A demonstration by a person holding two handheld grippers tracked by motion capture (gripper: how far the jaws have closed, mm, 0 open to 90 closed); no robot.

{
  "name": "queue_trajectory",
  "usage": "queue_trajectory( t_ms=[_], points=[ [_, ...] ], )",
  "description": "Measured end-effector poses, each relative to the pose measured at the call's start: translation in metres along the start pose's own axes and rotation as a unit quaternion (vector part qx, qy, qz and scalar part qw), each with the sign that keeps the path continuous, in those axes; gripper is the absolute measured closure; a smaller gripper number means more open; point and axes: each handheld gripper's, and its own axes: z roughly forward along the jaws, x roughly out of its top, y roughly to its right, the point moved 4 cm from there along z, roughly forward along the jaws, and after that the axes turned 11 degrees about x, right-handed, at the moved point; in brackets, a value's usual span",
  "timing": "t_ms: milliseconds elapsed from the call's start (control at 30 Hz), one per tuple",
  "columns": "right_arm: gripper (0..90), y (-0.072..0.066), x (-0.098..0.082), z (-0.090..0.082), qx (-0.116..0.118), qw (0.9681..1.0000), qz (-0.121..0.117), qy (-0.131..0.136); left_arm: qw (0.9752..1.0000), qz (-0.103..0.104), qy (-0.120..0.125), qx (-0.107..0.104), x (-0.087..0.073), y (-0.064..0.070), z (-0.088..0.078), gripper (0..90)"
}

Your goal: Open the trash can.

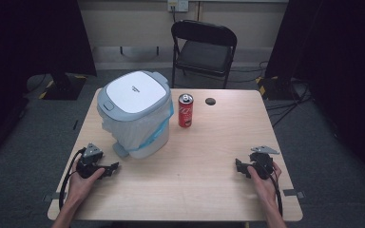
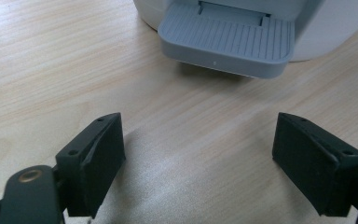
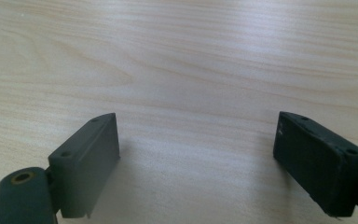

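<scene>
Near edge: the left hand-held gripper (image 1: 108,169) and the right hand-held gripper (image 1: 240,167) rest low over the tabletop (image 1: 209,156), one at each near corner, each with its jaws spread and nothing between them; both gripper views show only bare wood grain between the black pads. The left one points toward the foot pedal (image 2: 226,39) of the pedal bin (image 1: 135,114), which lies just beyond its jaws but apart from them. The bin stands on the left half of the tabletop, its white lid (image 1: 133,92) down and a liner bag (image 1: 145,130) hanging over its sides. Farther back and just right of the bin stands a red drink can (image 1: 186,110), upright, near the bin but not touching it.

The step in hand appears to be the start: neither thing is yet touched. The likely next move calls for the left gripper to advance onto the pedal and press it to raise the lid, while the right gripper travels far and leftward to close on the can.
</scene>
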Motion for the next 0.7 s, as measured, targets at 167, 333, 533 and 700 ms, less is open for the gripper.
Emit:
queue_trajectory(
  t_ms=[167,333,533,700],
  points=[
    [20.5,-0.002,0.001,-0.001,0.014,0.9998,-0.012,0.003,0.9999,-0.015,0.005,-0.004,0.0,-0.002,0.0,21.0],
    [18.8,-0.018,0.008,-0.004,0.031,0.9986,-0.041,0.009,0.9998,-0.018,0.004,-0.005,0.0,-0.003,0.0,21.3],
    [19.6,-0.044,0.018,-0.001,0.058,0.9959,-0.069,0.01,0.9999,-0.012,0.002,-0.006,0.002,0.0,-0.005,24.1],
    [20.5,-0.062,0.028,0.004,0.073,0.9931,-0.09,0.014,0.999,-0.037,0.022,-0.012,0.011,-0.002,-0.008,26.2]
  ],
)
